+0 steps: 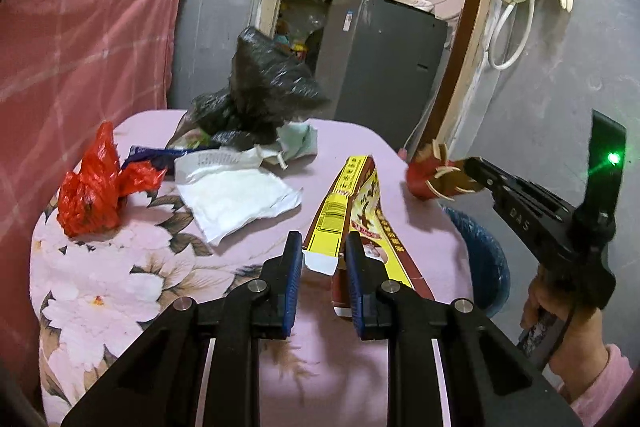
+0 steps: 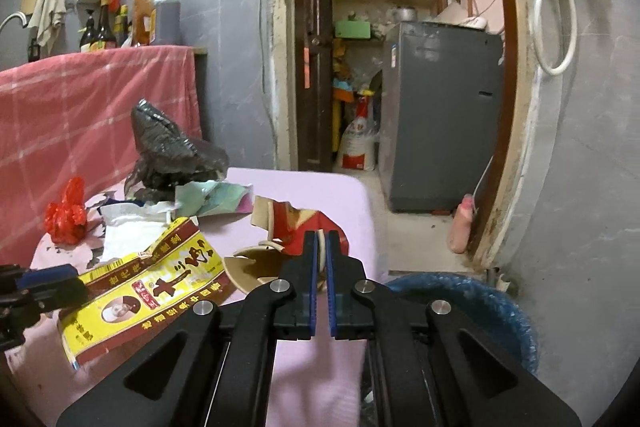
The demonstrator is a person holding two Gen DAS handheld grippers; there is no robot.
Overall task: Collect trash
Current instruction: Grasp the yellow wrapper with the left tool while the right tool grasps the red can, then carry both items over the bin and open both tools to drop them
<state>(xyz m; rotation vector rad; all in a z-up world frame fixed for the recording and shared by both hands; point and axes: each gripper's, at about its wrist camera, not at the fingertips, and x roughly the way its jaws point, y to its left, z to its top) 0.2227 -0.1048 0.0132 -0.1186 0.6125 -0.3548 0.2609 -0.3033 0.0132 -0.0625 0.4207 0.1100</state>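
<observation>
A flattened yellow and red carton (image 1: pixel 354 207) lies on the pink flowered tablecloth (image 1: pixel 120 287). My left gripper (image 1: pixel 322 251) is open, its fingers on either side of the carton's near end. My right gripper (image 2: pixel 321 243) is shut on a torn red and tan cardboard piece (image 2: pixel 292 223), held at the table's right edge; this piece also shows in the left wrist view (image 1: pixel 434 177). Other trash lies on the table: a red plastic bag (image 1: pixel 96 183), white paper (image 1: pixel 236 199), a black plastic bag (image 1: pixel 260 87) and a pale green wrapper (image 1: pixel 298 141).
A blue bin (image 2: pixel 472 303) lined with plastic stands on the floor right of the table, below my right gripper. A pink checked cloth (image 1: pixel 80 47) hangs at the left. A grey appliance (image 2: pixel 440 115) stands in the doorway behind.
</observation>
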